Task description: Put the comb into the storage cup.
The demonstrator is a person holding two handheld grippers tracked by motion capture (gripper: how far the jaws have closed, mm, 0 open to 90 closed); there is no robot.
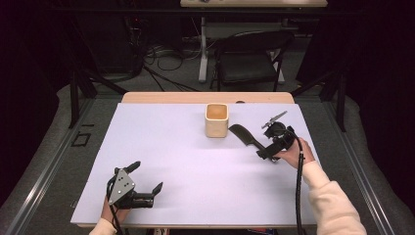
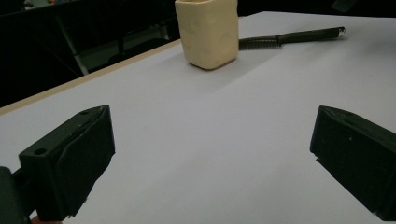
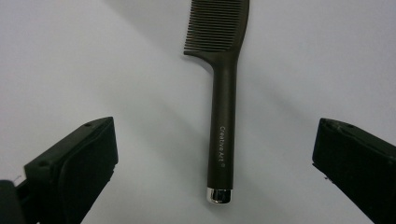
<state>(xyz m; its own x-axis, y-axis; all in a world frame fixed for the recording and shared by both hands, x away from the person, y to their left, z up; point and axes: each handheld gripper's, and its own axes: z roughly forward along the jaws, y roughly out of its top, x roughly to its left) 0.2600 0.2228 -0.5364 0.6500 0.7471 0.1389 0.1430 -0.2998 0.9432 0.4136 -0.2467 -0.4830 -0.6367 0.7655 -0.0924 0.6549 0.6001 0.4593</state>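
The black comb (image 3: pixel 223 98) lies flat on the white tabletop (image 1: pixel 195 166), just right of the cream cup (image 1: pixel 217 120), handle end towards the right tool (image 1: pixel 272 142). That tool hangs over the handle with its jaws spread wide and nothing clamped — the pickup, by my reading, is the step in hand. Next it must sink and close across the slim handle (low enough to catch it). The left tool (image 1: pixel 146 178) rests near the front edge, likewise released.
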